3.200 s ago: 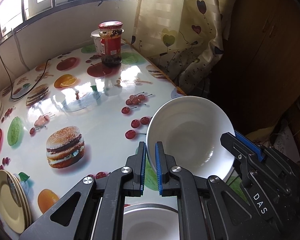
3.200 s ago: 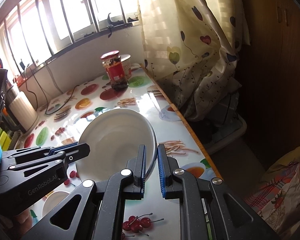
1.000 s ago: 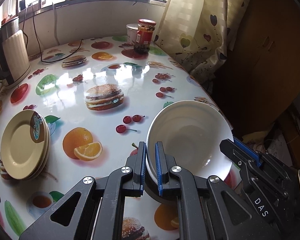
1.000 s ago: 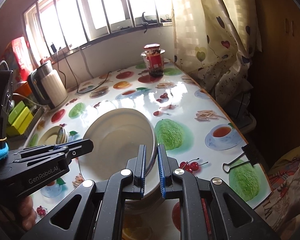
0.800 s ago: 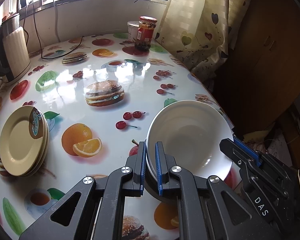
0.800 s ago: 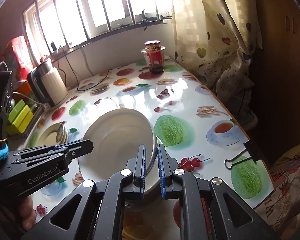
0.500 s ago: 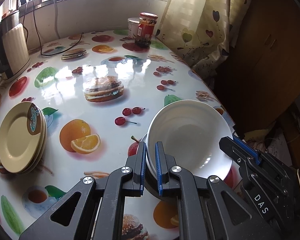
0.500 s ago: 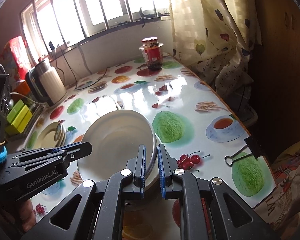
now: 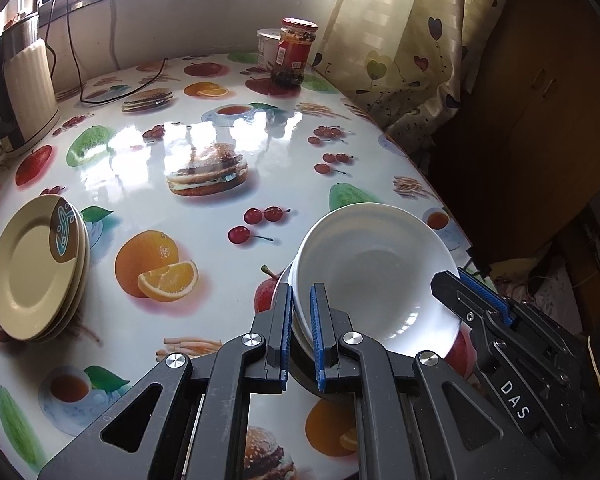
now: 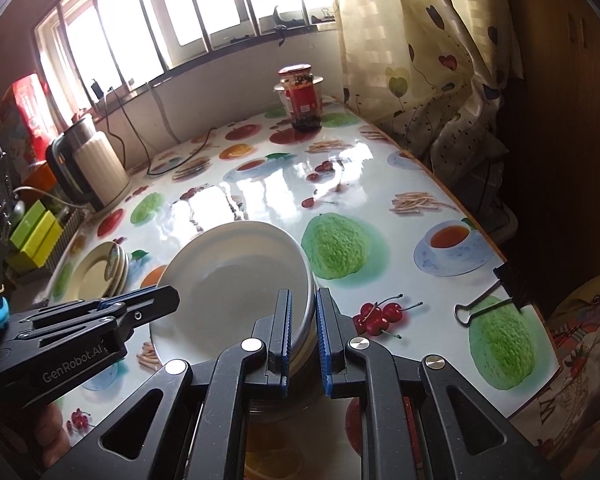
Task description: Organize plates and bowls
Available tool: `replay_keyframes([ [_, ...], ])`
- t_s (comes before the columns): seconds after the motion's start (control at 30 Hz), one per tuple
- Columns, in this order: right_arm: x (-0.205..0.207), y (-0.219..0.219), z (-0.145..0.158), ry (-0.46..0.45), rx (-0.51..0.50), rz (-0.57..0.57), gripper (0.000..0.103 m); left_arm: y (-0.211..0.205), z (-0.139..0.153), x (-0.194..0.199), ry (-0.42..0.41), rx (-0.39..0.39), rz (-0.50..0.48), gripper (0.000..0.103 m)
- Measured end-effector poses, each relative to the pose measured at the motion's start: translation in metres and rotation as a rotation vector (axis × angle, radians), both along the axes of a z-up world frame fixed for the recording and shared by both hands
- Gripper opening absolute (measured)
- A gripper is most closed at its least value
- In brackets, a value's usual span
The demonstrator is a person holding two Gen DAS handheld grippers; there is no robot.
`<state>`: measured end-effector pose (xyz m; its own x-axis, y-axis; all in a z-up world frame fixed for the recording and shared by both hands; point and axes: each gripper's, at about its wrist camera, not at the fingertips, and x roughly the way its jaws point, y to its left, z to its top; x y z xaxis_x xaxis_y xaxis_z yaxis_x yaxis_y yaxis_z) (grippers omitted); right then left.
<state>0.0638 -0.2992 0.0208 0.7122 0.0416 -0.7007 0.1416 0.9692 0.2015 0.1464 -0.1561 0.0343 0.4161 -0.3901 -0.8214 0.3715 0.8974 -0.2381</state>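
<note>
Left gripper (image 9: 301, 332) and right gripper (image 10: 303, 330) reach in level from opposite sides, fingers pinching the white bowl (image 9: 374, 276) over another bowl on the tabletop (image 9: 204, 216).

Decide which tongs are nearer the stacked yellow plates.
Left. The left tongs grip the bowl rim on the side facing the plates; the right tongs grip its far rim.

White bowl (image 9: 374, 276) lower, now nested on the second bowl (image 10: 300, 334).

Both grippers are black angular plastic: left gripper (image 9: 301, 332) and right gripper (image 10: 302, 334) have blue ribbed pads, silver screws, white "GenRobot.AI" and "DAS" lettering.
</note>
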Motion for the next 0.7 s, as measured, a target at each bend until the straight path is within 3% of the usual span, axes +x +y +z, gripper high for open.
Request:
replay_keyframes([
  [0.57,0.0040,-0.0035,-0.0046,0.012,0.015,0.000,0.015,0.0017,0.0003,-0.0025,-0.031,0.001,0.004,0.010],
  [0.7,0.0035,-0.0044,-0.0045,0.005,0.018,-0.002,0.027,0.0022,0.0012,-0.0061,-0.056,0.009,0.008,0.010],
])
